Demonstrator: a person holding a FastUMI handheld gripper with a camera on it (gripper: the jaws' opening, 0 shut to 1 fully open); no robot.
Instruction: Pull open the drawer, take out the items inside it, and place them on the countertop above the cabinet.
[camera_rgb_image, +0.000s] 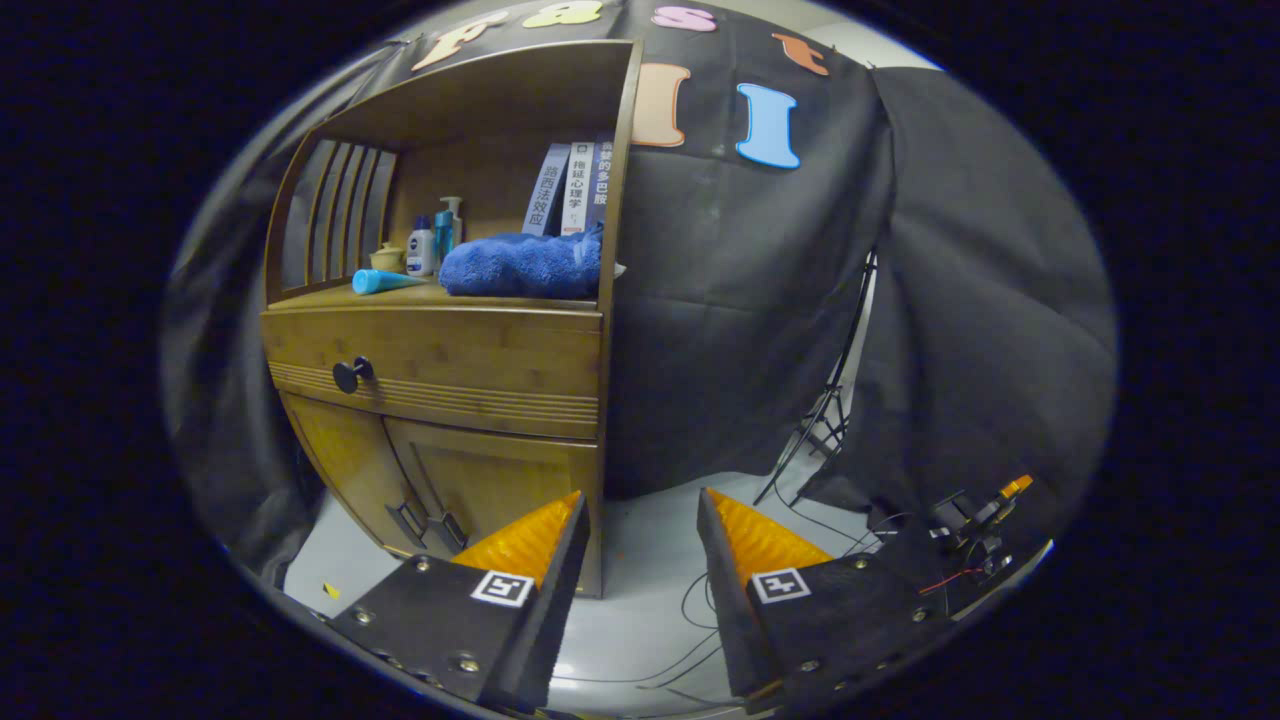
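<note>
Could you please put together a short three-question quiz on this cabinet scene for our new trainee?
1. True or false: the drawer is already pulled open.
2. Which item lies on the countertop nearest the books? A) blue towel B) blue tube C) small pot
3. Fill in: the gripper is ___, with nothing between its fingers.

Key:
1. False; its front sits flush and the black knob is untouched, well beyond the fingers.
2. A; the blue towel lies just below them.
3. Open.
</note>
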